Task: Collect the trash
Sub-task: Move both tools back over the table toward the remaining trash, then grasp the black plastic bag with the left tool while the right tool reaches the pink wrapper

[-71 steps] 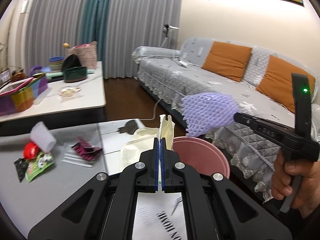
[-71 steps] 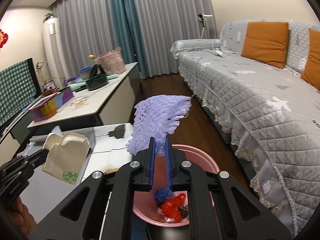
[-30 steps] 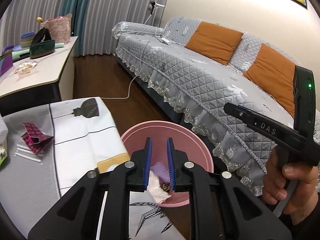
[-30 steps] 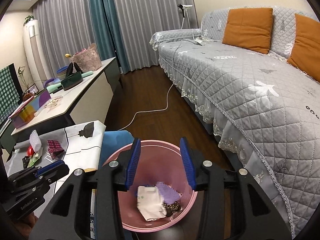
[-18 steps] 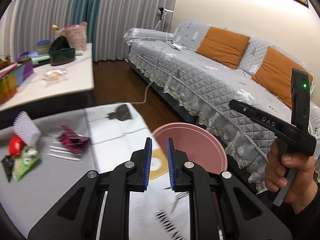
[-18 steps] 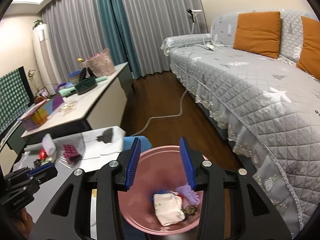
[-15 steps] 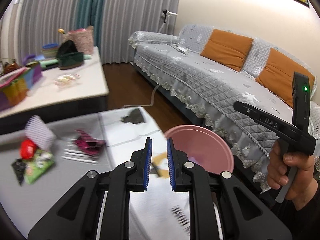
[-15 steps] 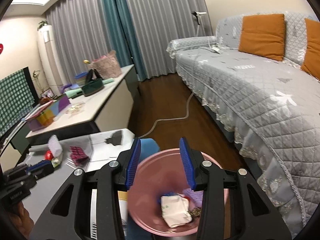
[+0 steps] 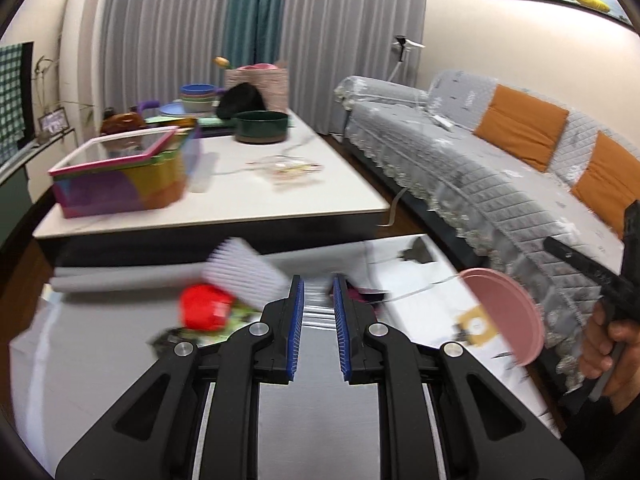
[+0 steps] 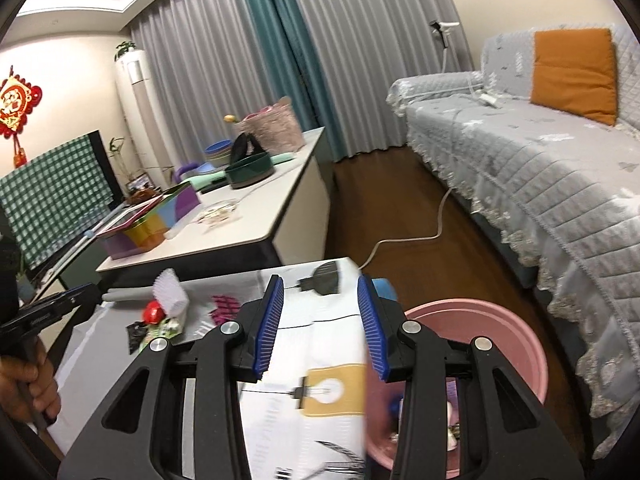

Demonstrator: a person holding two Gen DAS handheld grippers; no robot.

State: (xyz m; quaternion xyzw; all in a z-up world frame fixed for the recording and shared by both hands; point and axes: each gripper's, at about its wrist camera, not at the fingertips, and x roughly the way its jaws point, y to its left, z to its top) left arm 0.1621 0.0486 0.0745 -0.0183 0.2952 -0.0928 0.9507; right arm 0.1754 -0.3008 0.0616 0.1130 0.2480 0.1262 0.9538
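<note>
A low table (image 10: 120, 364) covered in grey and white sheets fills the near ground. On its left part lies the remaining trash: a red ball (image 10: 154, 313), a white pleated cup (image 10: 172, 293), a green wrapper (image 10: 168, 328), a black scrap (image 10: 136, 334) and a pink packet (image 10: 224, 304), all close together. A pink bin (image 10: 508, 332) stands just beside the table's right edge with scraps inside. Beyond is a long white table (image 9: 248, 196) carrying a coloured box (image 9: 120, 176), a green bowl (image 9: 262, 126) and stacked bowls (image 9: 196, 96). A grey sofa (image 10: 540, 176) with orange cushions (image 10: 572, 74) runs along the right; grey and teal curtains (image 10: 288, 52) hang at the far wall. The left gripper (image 9: 318, 328) points at the trash, jaws narrowly parted and empty. The right gripper (image 10: 320, 320) is above the table edge, jaws apart, nothing between
</note>
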